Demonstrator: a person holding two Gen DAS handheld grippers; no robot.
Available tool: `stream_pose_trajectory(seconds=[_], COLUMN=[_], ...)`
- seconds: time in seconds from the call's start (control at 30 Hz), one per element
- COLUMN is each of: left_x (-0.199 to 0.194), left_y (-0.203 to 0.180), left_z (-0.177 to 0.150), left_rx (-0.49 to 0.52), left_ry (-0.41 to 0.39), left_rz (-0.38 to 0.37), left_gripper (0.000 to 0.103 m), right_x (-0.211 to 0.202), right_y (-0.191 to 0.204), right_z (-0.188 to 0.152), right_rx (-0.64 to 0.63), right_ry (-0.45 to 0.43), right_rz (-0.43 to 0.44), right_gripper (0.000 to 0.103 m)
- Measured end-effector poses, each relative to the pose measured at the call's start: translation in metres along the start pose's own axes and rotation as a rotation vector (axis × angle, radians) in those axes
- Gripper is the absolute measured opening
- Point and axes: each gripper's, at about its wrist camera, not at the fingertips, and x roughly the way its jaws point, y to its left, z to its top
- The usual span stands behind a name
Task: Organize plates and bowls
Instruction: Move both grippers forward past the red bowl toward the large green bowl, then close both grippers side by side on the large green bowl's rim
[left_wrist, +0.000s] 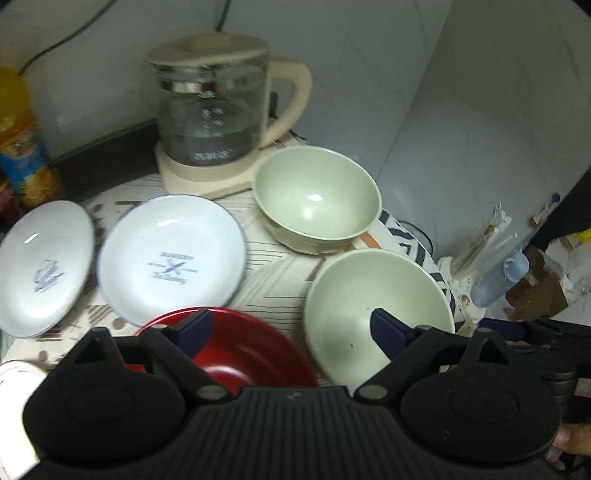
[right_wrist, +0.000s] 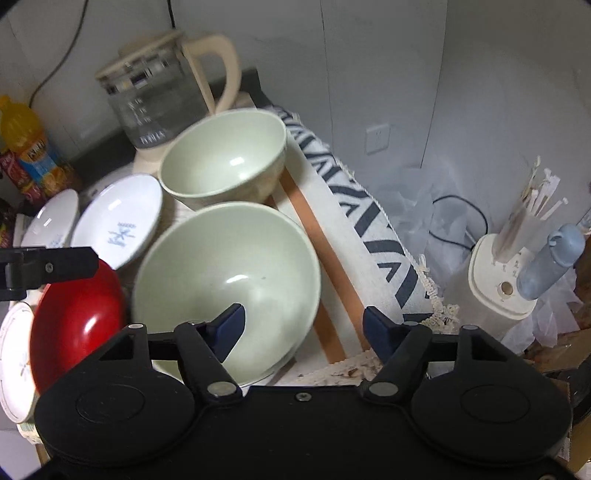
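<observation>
1. Left wrist view. We see the left gripper (left_wrist: 291, 328) with its jaws spread wide and nothing between them, poised over the red bowl (left_wrist: 236, 354). To its right stands the near green bowl (left_wrist: 369, 314), and behind that the far green bowl (left_wrist: 317, 199), close to the glass kettle (left_wrist: 218, 103). Two white plates (left_wrist: 170, 254) lie side by side on the patterned cloth (left_wrist: 273, 258).

2. Right wrist view. The right gripper (right_wrist: 303, 325) is likewise open and empty; one fingertip overlaps the near green bowl (right_wrist: 229, 277), the other hangs past its rim over the cloth. Whether the rim is already straddled we cannot say, since motion blur softens the edge. The far green bowl (right_wrist: 225, 155) sits just behind it.

3. Handling. We judge the bowls rigid, glossy and probably light, so likely slippery and breakable if dropped. The best hold is the rim wall, one finger inside, one outside, lifting level before nesting it in its twin.
</observation>
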Motion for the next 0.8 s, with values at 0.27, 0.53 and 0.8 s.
stream_pose_trajectory(seconds=[0.27,0.53,0.8], left_x=[0.036,0.059,0.080], left_y=[-0.013,-0.011,-0.011], left_z=[0.004,0.004,-0.002], left_rx=[0.031,0.009,-0.011], left_ry=[0.063,0.084,0.120], left_rz=[0.017,0.048,0.025], left_gripper=[0.061,0.030,0.004], right_x=[0.034,0.055,0.062], right_y=[-0.007,-0.006,-0.008], right_z=[0.003,-0.001,0.000], right_rx=[-0.040,-0.072,-0.054], right_ry=[0.100,0.163,0.130], right_rz=[0.043,0.095,0.137], right_gripper=[0.060,0.031,0.013])
